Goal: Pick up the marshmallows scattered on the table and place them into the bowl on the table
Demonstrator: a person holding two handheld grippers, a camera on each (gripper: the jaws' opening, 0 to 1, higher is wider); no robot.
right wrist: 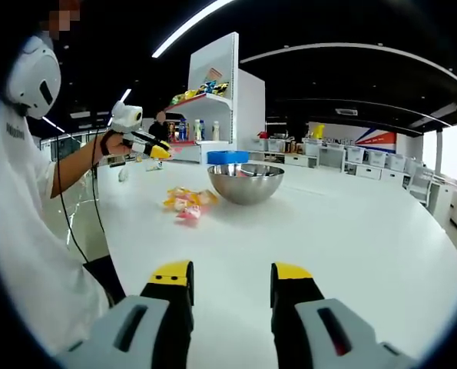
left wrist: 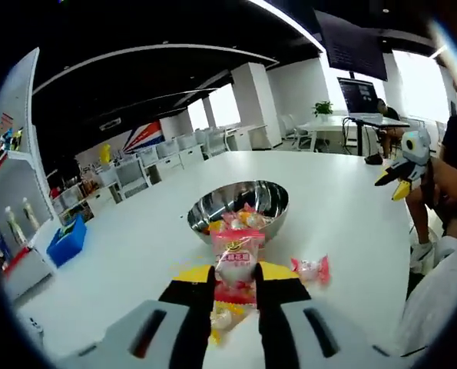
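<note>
In the left gripper view, the left gripper (left wrist: 236, 288) rises from the bottom with its black, yellow-tipped jaws closed on a wrapped marshmallow (left wrist: 236, 265). The pink-and-white packet stands upright between them, with its lower end hanging below the grip. Just right of the jaws, a second pink packet (left wrist: 312, 268) lies on the white table (left wrist: 120, 254). Beyond the held sweet stands the steel bowl (left wrist: 238, 204), well in from the table's edges, and wrapped sweets (left wrist: 243, 220) lie inside it against the near wall. Farther off, at the right edge of this view, the other gripper (left wrist: 407, 163) is gripped by a person's hand above the table's right edge. At the far left, a blue bin (left wrist: 67, 241) sits on a low cabinet beside white shelving.

In the right gripper view, the right gripper (right wrist: 230, 286) hangs over bare tabletop near the edge closest to the camera. Its jaws stand wide apart with nothing between them. Farther along the table (right wrist: 351, 231), a small heap of pink and yellow sweets (right wrist: 187, 203) lies just left of the bowl (right wrist: 246, 182), close to it but apart. Behind the bowl sits a blue box (right wrist: 228, 157), and a tall white shelf unit (right wrist: 224, 100) holding bottles and packets stands beyond the far edge. At the left, the person's white sleeve (right wrist: 28, 254) fills the near side, and their hand holds a gripper (right wrist: 136, 134) raised above the table's left edge.
</note>
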